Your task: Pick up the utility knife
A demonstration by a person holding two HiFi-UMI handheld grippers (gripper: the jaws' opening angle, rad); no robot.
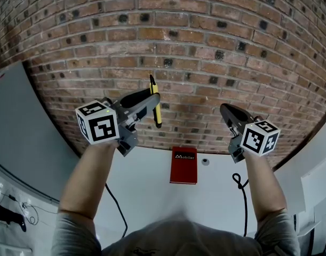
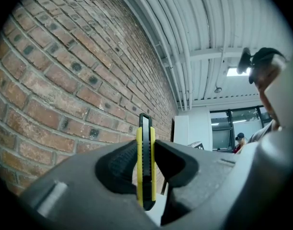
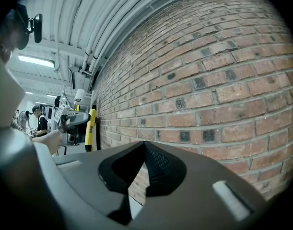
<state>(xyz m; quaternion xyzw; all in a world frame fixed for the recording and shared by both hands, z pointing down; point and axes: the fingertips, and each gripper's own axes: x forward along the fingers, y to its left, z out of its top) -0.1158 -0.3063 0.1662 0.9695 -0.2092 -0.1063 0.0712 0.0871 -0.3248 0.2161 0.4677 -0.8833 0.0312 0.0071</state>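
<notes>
The utility knife (image 1: 155, 104) is yellow and black. It stands nearly upright in my left gripper (image 1: 152, 98), raised in front of the brick wall. In the left gripper view the knife (image 2: 145, 162) sits edge-on between the two dark pads, and my left gripper (image 2: 146, 146) is shut on it. My right gripper (image 1: 225, 110) is held up to the right at about the same height, apart from the knife. In its own view, my right gripper (image 3: 145, 145) is shut with nothing between its pads. The knife (image 3: 90, 128) shows far left there.
A red box (image 1: 184, 165) lies on the white table (image 1: 152, 196) below and between the grippers, with a small round grey object (image 1: 205, 161) beside it. Black cables (image 1: 240, 188) run across the table. The brick wall (image 1: 205, 47) stands close ahead; a grey panel (image 1: 18, 121) is at left.
</notes>
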